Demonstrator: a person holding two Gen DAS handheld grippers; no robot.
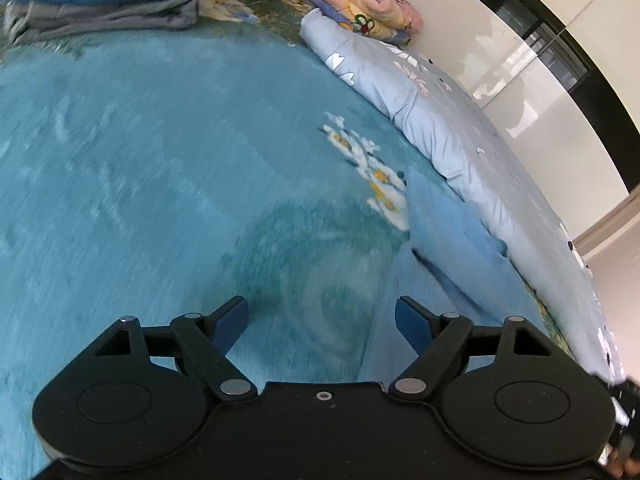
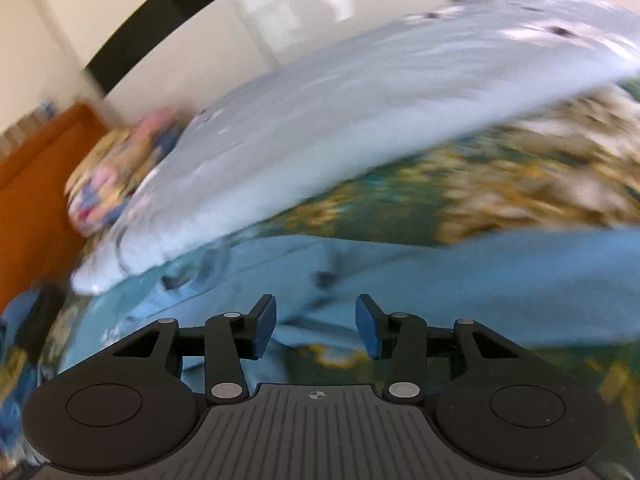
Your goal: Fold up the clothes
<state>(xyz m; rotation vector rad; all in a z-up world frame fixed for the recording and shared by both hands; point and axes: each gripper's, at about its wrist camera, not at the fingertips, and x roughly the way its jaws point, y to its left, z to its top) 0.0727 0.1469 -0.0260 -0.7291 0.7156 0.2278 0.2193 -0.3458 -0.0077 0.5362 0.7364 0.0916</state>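
both my tools are open and empty: left tool (image 1: 322,322) over the bed's teal fuzzy blanket (image 1: 160,160), right tool (image 2: 316,326) over the light blue cotton garment (image 2: 440,280), its loose edge at 12 o'clock, ready to grab for a fold.

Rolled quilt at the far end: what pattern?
Multicoloured floral print, clearest in the left wrist view.

Nothing readable is showing up anywhere, honestly: no text, labels, brands or numbers on the bedding, the clothes or ahead of either claw.
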